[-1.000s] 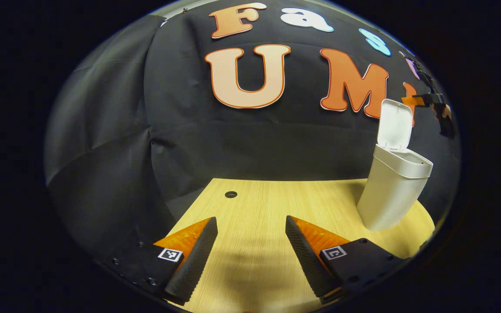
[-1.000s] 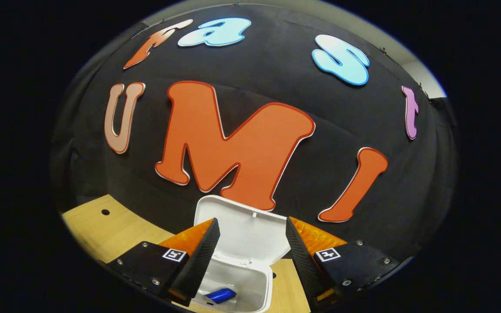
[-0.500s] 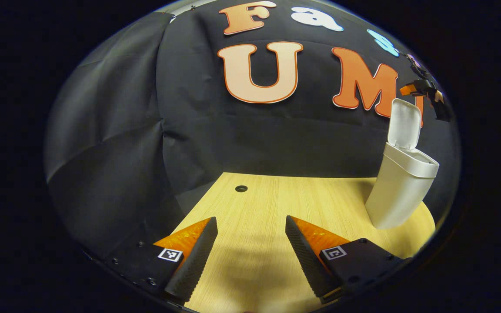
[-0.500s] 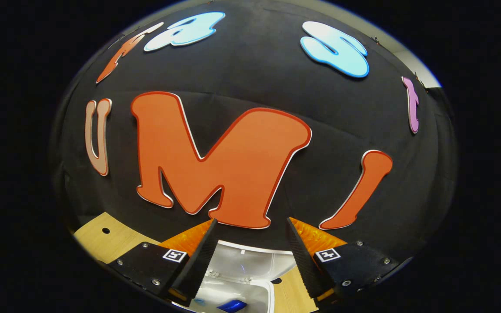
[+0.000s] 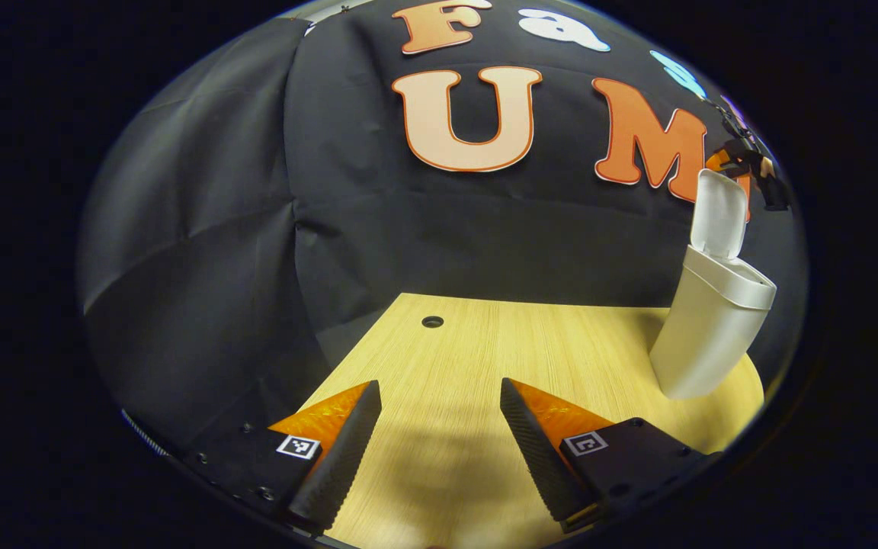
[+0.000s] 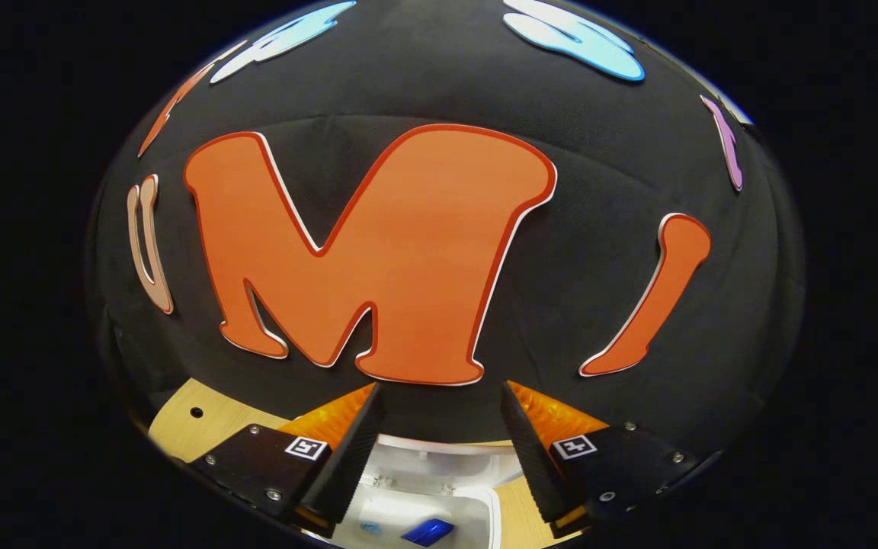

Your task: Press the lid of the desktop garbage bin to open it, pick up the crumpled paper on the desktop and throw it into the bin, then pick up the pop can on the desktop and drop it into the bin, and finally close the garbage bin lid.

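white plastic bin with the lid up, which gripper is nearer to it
Right. The right gripper hangs just above the open white plastic bin, fingers apart. The left gripper sits off across the wooden table from it.

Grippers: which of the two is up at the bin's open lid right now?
The right gripper, poised above the raised lid of the bin, fingers apart. The left gripper hangs open over bare tabletop, well short of the bin.

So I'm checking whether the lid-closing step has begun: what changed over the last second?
The right gripper has moved forward over the bin toward the upright lid, which now sits lower in the right gripper view; the left gripper view shows it right behind the lid's top. Unchanged: the lid is open, the blue can lies inside, both grippers are open and empty, and the left gripper hovers over the table.
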